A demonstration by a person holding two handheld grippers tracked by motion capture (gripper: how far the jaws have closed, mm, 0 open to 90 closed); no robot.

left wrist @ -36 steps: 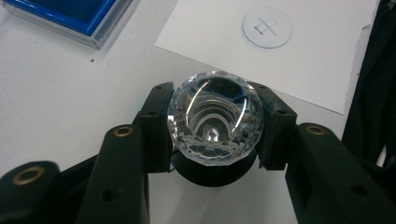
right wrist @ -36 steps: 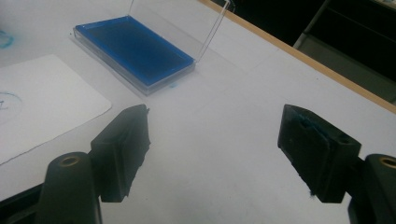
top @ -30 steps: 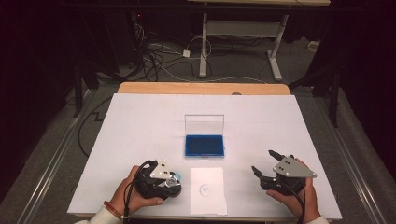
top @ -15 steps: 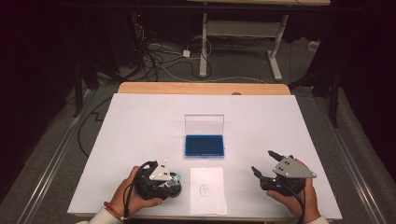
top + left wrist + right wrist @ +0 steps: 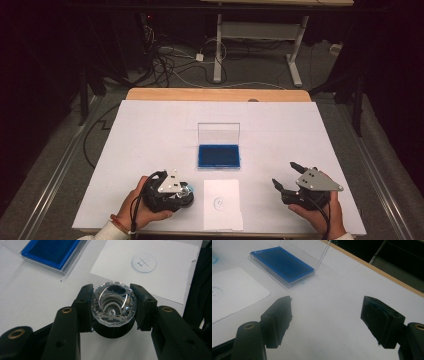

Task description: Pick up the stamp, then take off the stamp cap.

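The left gripper (image 5: 113, 307) pinches a faceted clear stamp (image 5: 113, 303) by its crystal-like knob, keeping the black base free to meet a surface. It sits just left of the paper sheet (image 5: 222, 202), which bears a faint round blue mark (image 5: 144, 262), probably an earlier print. The right gripper (image 5: 325, 320) idles with jaws spread, near the open blue ink pad (image 5: 218, 155).

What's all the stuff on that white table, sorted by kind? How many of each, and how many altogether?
Ink pad case, blue, clear lid up: 1
Paper sheet with a round stamped mark: 1
Stamp with a clear faceted knob, held in the left gripper: 1
Handheld grippers, left one and right gripper, jaws apart, holding nothing: 2
Total: 5
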